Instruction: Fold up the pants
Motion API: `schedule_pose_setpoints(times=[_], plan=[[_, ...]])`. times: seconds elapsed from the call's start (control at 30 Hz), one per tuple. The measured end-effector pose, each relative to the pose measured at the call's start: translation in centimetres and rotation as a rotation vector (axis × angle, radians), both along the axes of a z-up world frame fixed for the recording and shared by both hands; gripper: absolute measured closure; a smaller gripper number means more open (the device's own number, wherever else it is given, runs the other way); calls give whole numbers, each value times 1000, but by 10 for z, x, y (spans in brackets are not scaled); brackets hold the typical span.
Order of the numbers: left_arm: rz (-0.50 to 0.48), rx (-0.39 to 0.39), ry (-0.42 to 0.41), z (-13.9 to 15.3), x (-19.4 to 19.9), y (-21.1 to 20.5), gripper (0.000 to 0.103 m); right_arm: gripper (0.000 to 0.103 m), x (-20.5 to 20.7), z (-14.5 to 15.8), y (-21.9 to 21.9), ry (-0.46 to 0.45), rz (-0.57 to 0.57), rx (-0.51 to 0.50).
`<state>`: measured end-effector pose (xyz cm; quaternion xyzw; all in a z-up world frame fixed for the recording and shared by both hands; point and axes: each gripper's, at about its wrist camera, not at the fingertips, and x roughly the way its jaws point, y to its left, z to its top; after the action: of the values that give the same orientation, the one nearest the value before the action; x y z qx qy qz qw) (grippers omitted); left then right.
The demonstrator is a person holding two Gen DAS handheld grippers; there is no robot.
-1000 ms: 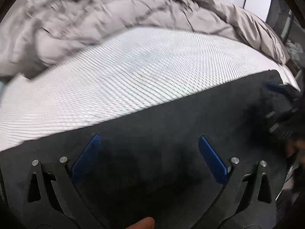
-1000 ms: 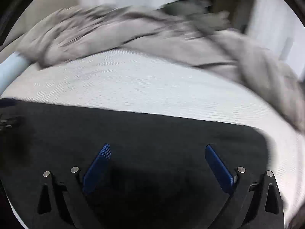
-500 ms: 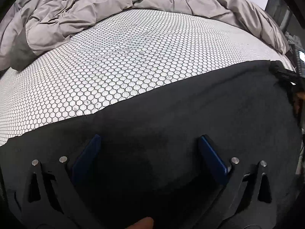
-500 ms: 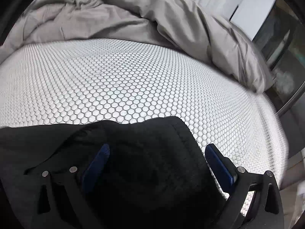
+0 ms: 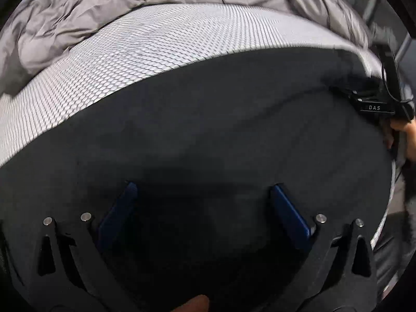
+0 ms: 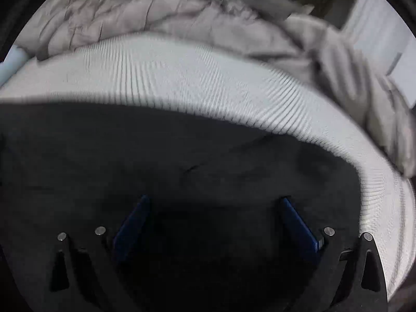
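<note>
1. Spreading wide over dark cloth, the left gripper (image 5: 201, 202) has its two blue fingers (image 5: 117, 215) well apart with nothing pinched between them.
2. The right gripper (image 6: 215, 218) is likewise wide open over the cloth, its blue pads (image 6: 296, 223) gripping nothing.
3. The black pants (image 5: 221, 130) lie flat on the bed beneath both grippers, filling the lower half of each wrist view; a faint crease (image 6: 192, 167) runs across them ahead of the right gripper.
4. In the left wrist view, the other gripper's black body, marked "DAS" (image 5: 374, 108), sits at the pants' far right edge, with the person's fingers (image 5: 405, 132) just behind it.
5. Beyond the pants is the white sheet with a honeycomb pattern (image 5: 156, 46), blurred in the right wrist view.
6. A rumpled grey duvet (image 5: 91, 7) is heaped along the sheet's far side.
</note>
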<state>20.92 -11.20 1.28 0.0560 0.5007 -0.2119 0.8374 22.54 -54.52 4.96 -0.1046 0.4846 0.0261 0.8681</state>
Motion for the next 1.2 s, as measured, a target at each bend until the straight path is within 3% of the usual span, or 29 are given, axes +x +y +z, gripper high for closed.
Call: schedule_pose_setpoints(times=[0.03,0.07,0.13,0.23,0.3,0.33,0.43,0.53,0.57,0.63,0.67,0.73,0.83,0.93,1.03,1.1,1.2], plan=[[21,-1,-5,4,-1,9,1,3,-1,1,-13,6,-33,54],[38,6,-13,5,-3,14,1,17,-3,9,-30,-9,-116,22],[100,33,-25,5,-8,30,1,27,-16,22,-49,-37,-166,-11],[157,43,-50,12,-19,40,1,25,-27,20,-45,-51,-165,-88],[120,-15,-93,32,-40,33,1,25,-37,26,-24,-72,-133,-172],[91,-41,-118,40,-49,27,1,24,-40,31,-14,-82,-93,-168],[-44,-94,-140,47,-73,-8,1,5,-72,56,34,-136,50,-30],[-102,-52,-52,24,-68,-27,1,5,-74,46,77,-91,171,46],[-87,-7,-32,12,-66,-23,1,6,-75,33,89,-53,205,22],[-76,-23,-37,11,-70,-4,1,6,-72,14,90,-16,217,-60],[-63,-26,-40,14,-73,10,1,5,-74,12,77,-20,198,-42],[18,26,-61,14,-74,44,1,4,-73,20,47,-16,114,-23],[153,50,-62,11,-76,102,1,3,-81,21,-2,-26,-67,-140],[263,35,-71,22,-87,139,1,4,-85,29,-19,-29,-98,-65],[210,-34,-126,43,-99,147,1,4,-91,52,12,-153,-27,-95],[221,-7,-162,47,-100,148,1,4,-95,64,38,-199,36,-51],[309,11,-83,30,-95,166,3,4,-93,60,91,-161,152,39]])
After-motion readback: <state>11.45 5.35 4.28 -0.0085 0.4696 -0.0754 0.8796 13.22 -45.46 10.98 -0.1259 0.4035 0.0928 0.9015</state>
